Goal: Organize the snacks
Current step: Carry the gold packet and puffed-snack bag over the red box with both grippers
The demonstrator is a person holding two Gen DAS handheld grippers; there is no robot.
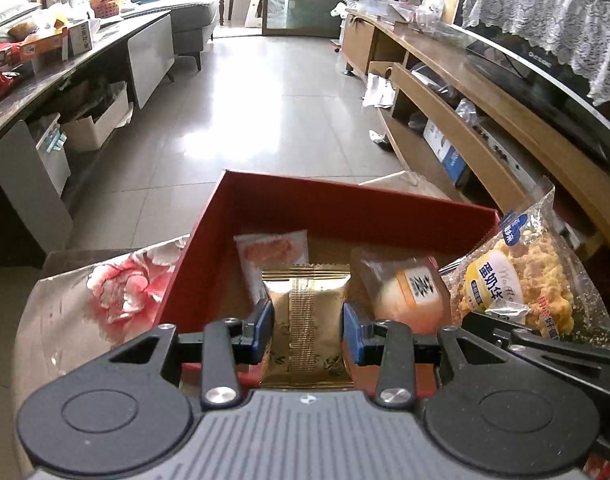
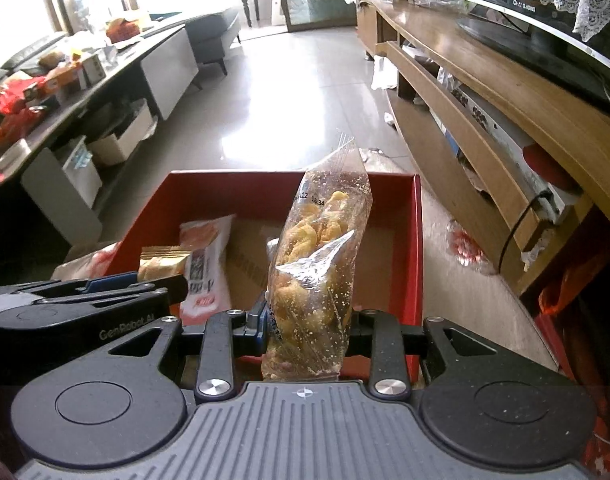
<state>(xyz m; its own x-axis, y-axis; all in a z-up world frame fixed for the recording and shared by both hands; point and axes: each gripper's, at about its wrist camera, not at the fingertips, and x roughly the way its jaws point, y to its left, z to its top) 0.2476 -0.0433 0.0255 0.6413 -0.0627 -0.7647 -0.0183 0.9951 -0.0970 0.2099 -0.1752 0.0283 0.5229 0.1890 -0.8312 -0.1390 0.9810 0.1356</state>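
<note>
The left gripper [image 1: 308, 330] is clamped on a gold-wrapped snack packet [image 1: 307, 320], holding it over the near edge of the red box [image 1: 345, 208]. The right gripper [image 2: 305, 326] is closed on a clear bag of yellow puffed snacks [image 2: 317, 264], which stands upright above the box's near edge. Inside the box lie a pink-and-white snack packet [image 1: 271, 258] toward the far left corner and a wrapped bun with an orange label [image 1: 409, 288]. The box sits on a counter with a floral-patterned cover [image 1: 105, 292].
</note>
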